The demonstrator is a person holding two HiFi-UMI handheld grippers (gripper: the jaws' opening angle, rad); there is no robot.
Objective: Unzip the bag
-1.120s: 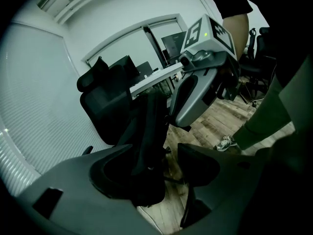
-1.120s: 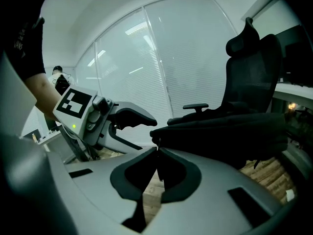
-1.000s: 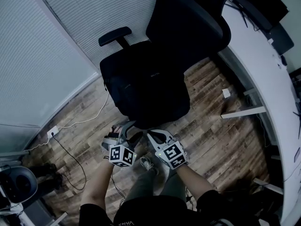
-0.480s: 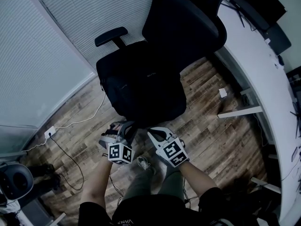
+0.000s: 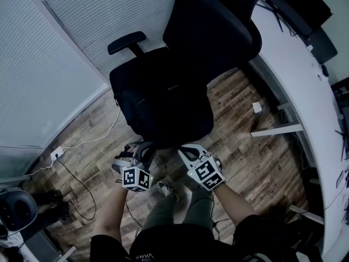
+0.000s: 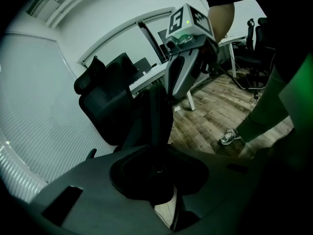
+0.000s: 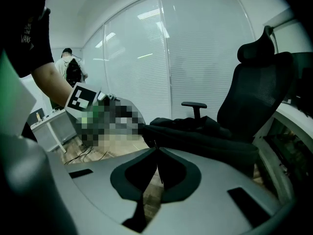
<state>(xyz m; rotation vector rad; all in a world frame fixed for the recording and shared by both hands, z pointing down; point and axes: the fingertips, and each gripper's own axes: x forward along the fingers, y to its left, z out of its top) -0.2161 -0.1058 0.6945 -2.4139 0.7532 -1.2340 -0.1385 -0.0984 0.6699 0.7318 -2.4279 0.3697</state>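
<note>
On the chair (image 5: 218,31) seat lies the bag (image 5: 158,100); at its front edge the left gripper (image 5: 145,148) is closing on bag fabric; right gripper (image 5: 184,150) pinched shut against that edge.

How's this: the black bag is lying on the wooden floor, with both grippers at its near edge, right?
Not on the floor: the head view shows the bag on the chair seat. Both grippers are at its near edge, the left gripper closing with bag fabric between its jaws, the right gripper shut on a thin pull.
</note>
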